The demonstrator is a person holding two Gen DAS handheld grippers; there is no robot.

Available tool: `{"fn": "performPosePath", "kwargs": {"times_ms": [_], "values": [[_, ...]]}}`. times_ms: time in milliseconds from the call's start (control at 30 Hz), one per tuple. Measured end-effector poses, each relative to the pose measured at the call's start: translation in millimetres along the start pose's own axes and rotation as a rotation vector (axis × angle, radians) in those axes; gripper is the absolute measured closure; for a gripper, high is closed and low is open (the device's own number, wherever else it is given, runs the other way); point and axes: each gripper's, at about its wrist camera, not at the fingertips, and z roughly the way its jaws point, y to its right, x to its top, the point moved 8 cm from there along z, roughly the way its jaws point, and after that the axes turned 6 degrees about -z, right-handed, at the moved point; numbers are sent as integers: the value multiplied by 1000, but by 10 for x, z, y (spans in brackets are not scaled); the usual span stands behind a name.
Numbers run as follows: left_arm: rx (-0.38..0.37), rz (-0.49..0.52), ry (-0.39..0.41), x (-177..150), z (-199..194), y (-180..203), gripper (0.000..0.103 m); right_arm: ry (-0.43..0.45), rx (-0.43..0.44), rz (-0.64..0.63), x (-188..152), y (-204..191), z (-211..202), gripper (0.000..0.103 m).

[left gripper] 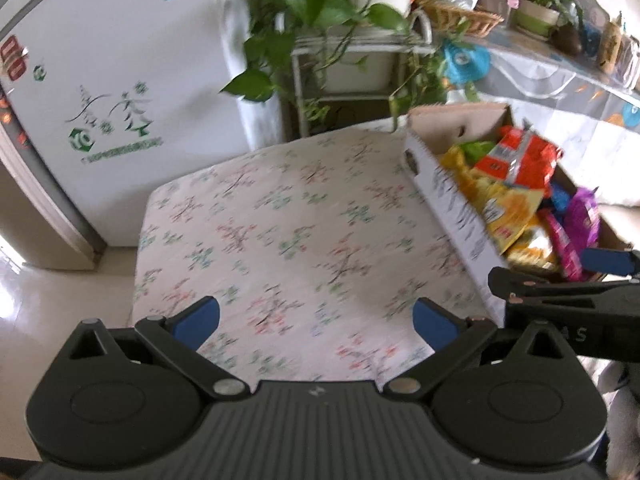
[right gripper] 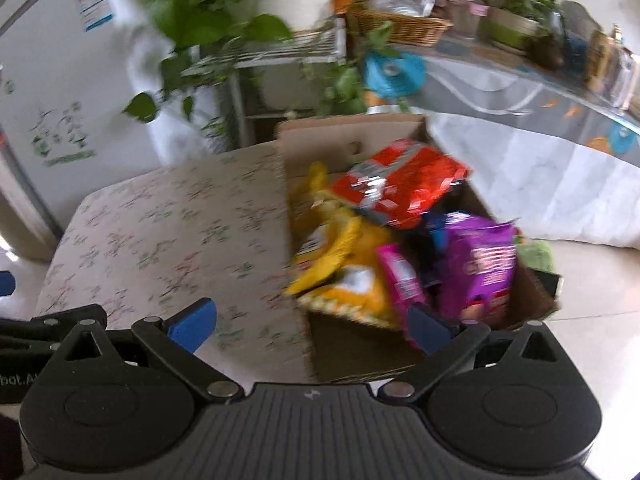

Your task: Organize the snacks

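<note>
Likely light and crinkly, these snack bags: thin film puffed with air, soft and easy to crush, slick on the outside. Best taken by a flat sealed edge or a corner, with a gentle pinch, not across the puffed middle.

All piled in the cardboard box, at the right side of the table with the flowered cloth. On top toward the back, a red bag, tilted. In front of it a yellow bag, leaning against the left wall of the box. To the right a purple bag, with a pink bag between the two. Something blue and something green deeper in, too blurred to name.

Right gripper held low at the near end of the box, aimed along it, jaws spread wide and holding nothing; the right fingertip just in front of the pink bag, touching or not impossible to say. Left gripper beside it over the bare cloth, aimed across the table toward the fridge, likewise wide apart and empty. Both frames smeared, so fine detail on the bags unreadable.
</note>
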Motion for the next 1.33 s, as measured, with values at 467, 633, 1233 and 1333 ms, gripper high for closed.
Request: {"fn": "performPosePath", "kwargs": {"times_ms": [467, 633, 1233, 1333], "values": [[97, -116, -98, -302, 460, -920, 1, -130, 117, -90, -470, -875, 420, 0], [96, -165, -117, -393, 574, -1058, 1, -100, 93, -169, -516, -1079, 602, 0], [74, -207, -146, -486, 757, -1146, 1, 179, 8, -144, -354, -1204, 1028, 0], [84, -205, -142, -483, 758, -1155, 1, 175, 9, -145, -326, -1214, 1049, 0]]}}
